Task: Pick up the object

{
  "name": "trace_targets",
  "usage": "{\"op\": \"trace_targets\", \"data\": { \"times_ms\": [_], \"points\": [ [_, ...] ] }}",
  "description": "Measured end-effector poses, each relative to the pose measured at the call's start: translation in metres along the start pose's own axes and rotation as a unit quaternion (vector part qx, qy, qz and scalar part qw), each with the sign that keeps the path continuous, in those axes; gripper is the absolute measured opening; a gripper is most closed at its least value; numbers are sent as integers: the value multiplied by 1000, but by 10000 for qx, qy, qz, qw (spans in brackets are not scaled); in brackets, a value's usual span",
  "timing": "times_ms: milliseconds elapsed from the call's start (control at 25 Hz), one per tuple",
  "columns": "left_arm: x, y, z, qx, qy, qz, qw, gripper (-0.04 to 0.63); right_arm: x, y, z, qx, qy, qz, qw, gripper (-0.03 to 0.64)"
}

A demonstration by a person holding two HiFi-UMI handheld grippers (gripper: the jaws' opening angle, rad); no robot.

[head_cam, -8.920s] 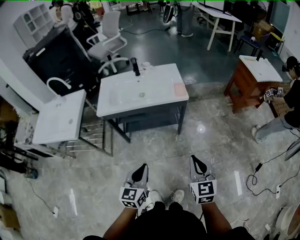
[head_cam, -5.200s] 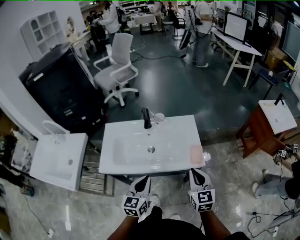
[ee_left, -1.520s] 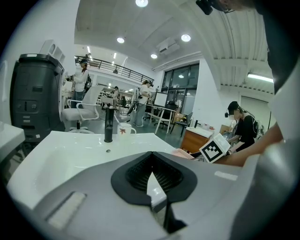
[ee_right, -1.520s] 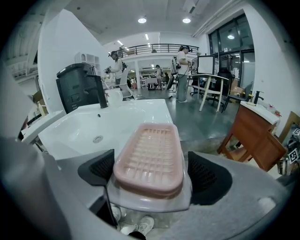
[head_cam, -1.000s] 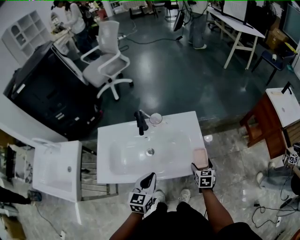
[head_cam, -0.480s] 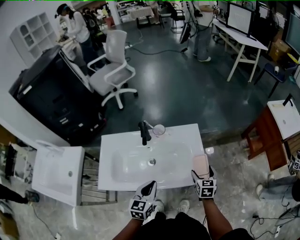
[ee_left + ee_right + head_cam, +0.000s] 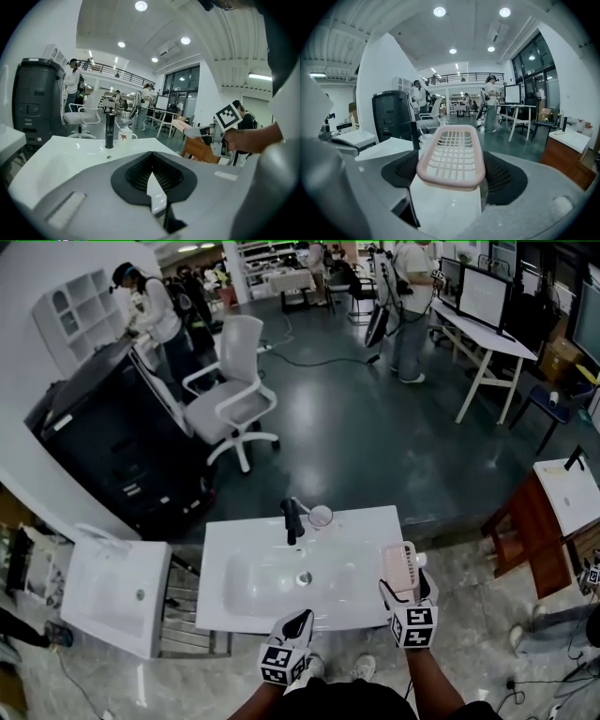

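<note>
view from above a person standing at the front edge of a white sink counter (image 7: 234,563), a hand-held gripper in each hand. the right gripper (image 7: 405,585) reaches over the counter's front right corner, its jaws spread wide and clamped on the two long sides of a pink slatted tray (image 7: 397,563). the tray lies lengthwise, pointing away from the person, along the counter's right edge. whether it rests on the surface or is raised off it cannot be told. the left gripper (image 7: 299,622) sits at the middle of the front edge, jaws together with nothing between them, well apart from the tray.

the oval basin (image 7: 281,579) fills the middle of the counter. at the back edge stand a black faucet (image 7: 291,519) and, just beside it on the right, a white mug (image 7: 320,516). the flat rim between the basin and the tray is bare.

to the left, a second white sink unit (image 7: 112,592) stands near the counter with a narrow gap between them. to the right, pale floor separates the counter from a brown wooden cabinet (image 7: 525,521). beyond the back edge lies a wide stretch of dark floor (image 7: 375,427), with a white office chair (image 7: 234,395) and a tall black machine (image 7: 112,442) to the far left.
</note>
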State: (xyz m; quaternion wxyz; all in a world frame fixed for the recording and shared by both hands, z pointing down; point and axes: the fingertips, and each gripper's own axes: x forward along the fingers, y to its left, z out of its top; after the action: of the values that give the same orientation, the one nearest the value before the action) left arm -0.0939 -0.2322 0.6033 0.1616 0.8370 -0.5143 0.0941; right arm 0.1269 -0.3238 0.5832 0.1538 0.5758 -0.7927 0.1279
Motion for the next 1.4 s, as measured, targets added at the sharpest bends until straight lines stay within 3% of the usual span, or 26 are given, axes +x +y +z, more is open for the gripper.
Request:
{"op": "trace_targets", "data": {
  "times_ms": [520,1400],
  "points": [
    [9,13,35,121,-373,57,9992,18,-28,19,96,-196,-983,179,9948,431],
    [12,18,41,161,-433,55,9989,18,-19,19,82,-359,-796,82,9961,430]
  ]
}}
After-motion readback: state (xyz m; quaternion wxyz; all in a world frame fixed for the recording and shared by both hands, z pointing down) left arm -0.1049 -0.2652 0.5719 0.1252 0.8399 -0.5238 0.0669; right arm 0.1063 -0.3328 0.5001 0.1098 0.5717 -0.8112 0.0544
